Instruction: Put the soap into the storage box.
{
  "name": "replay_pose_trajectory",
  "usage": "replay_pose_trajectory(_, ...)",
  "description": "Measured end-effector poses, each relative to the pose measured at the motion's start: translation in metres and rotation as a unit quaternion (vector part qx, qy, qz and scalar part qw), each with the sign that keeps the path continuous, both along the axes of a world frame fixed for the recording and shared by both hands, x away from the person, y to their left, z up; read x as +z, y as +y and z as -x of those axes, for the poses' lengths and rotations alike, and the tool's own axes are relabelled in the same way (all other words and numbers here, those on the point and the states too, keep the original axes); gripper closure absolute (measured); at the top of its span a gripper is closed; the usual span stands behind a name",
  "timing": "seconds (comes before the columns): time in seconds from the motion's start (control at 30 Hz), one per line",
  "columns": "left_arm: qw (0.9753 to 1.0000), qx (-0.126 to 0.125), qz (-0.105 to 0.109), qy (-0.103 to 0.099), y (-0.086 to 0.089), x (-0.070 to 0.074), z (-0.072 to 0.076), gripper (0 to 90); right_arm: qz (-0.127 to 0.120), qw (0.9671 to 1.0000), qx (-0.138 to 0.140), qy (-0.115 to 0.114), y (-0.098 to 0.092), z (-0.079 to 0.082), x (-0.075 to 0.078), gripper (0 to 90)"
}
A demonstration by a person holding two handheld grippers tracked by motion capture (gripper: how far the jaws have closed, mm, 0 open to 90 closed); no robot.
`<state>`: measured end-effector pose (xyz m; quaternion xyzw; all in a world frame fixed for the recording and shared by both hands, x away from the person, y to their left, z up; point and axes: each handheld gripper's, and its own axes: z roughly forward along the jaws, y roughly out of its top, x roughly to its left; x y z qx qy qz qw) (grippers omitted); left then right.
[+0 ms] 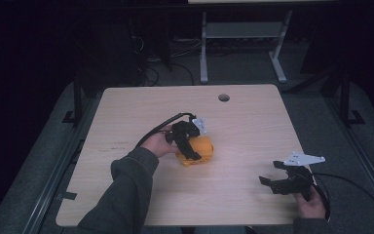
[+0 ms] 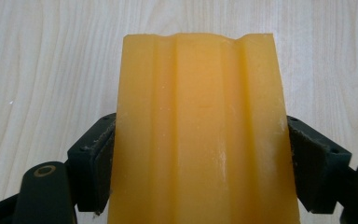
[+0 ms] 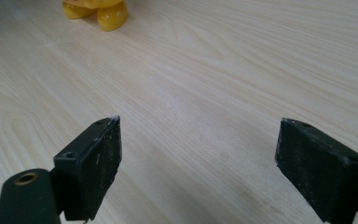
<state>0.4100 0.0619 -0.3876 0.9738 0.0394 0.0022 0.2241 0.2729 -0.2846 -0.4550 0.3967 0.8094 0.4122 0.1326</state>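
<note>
Left claw (image 1: 191, 146) is clamping the ribbed orange-yellow plastic block (image 1: 198, 150) from both sides near the middle of the light wooden counter (image 1: 253, 126), while right claw (image 1: 277, 181) is hovering wide open, well apart at the counter's near right corner.

Black tongs (image 1: 187, 139), grey sleeve (image 1: 126, 190), black cables (image 1: 156, 129)

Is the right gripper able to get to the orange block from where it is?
Probably yes. The right gripper has its jaws open, and bare table lies between it and the orange block, though the left gripper already clamps the block's sides.
</note>
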Motion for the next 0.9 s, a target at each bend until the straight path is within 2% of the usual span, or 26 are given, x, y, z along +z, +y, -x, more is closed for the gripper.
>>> replay_pose_trajectory(0.17,0.9999,-0.002,-0.015,0.001,-0.0005,-0.0043,-0.001,20.7,0.0,1.0,0.0,0.0,0.0,0.0,0.0,14.0)
replay_pose_trajectory(0.47,0.9999,-0.01,-0.013,0.0,0.0,-0.0047,-0.0031,20.6,0.0,1.0,0.001,0.0,0.0002,0.0,0.0002,13.9)
replay_pose_trajectory(0.63,0.9991,-0.025,-0.034,-0.002,-0.0049,-0.0032,-0.0051,20.6,0.001,1.0,0.001,0.0,0.0005,0.0002,0.0004,13.9)
replay_pose_trajectory(0.9,0.9993,-0.023,-0.028,0.005,-0.0038,-0.0039,-0.0088,20.4,0.0,1.0,0.001,0.0,0.0003,0.0,-0.0001,13.9)
